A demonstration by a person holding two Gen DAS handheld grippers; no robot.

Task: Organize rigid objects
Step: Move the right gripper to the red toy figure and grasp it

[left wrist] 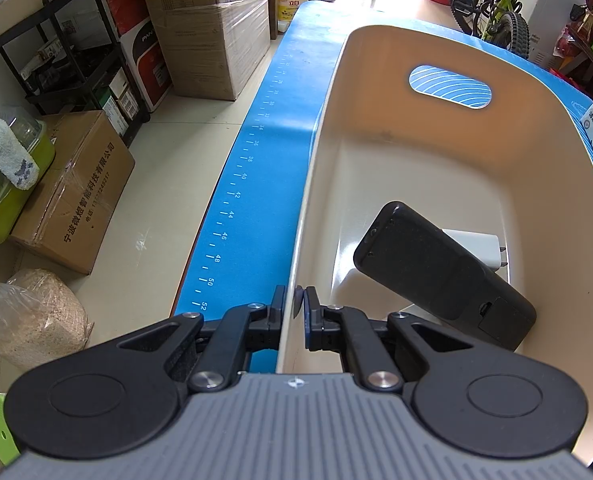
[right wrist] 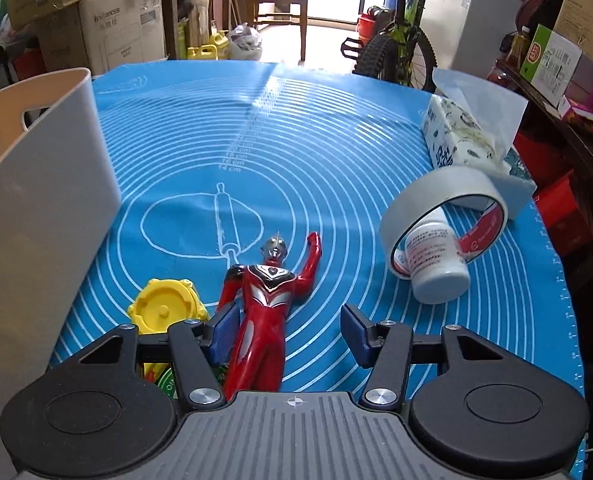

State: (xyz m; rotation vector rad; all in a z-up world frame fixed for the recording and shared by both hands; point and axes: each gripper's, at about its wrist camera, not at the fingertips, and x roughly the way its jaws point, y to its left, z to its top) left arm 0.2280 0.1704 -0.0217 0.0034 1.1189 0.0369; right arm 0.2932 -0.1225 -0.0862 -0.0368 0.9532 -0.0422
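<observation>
The left tool (left wrist: 298, 304) was clenched on the near rim of the cream bin (left wrist: 448, 168), one finger outside the wall and one inside, the thin wall pinched between the pads. Inside the bin, just beyond and to the right of that tool, a black remote-like device (left wrist: 436, 276) lay tilted across the floor, partly covering a white plug adapter (left wrist: 476, 248). The bin stood on the blue mat (left wrist: 256, 184) along the left edge of the tabletop. The right tool (right wrist: 286, 334) hung released, its fingers spread wide over the near part of the mat. A red action figure (right wrist: 266, 312) lay on its back between those fingers, closer to the left one, legs running under the tool and one arm raised toward the far edge. A yellow toy (right wrist: 164, 308) sat just left of the left finger, beside the bin's outer wall. Toward the right edge, a roll of tape (right wrist: 444, 216) leaned over a white bottle (right wrist: 436, 264) lying on its side, with a tissue pack (right wrist: 460, 136) beyond them.
</observation>
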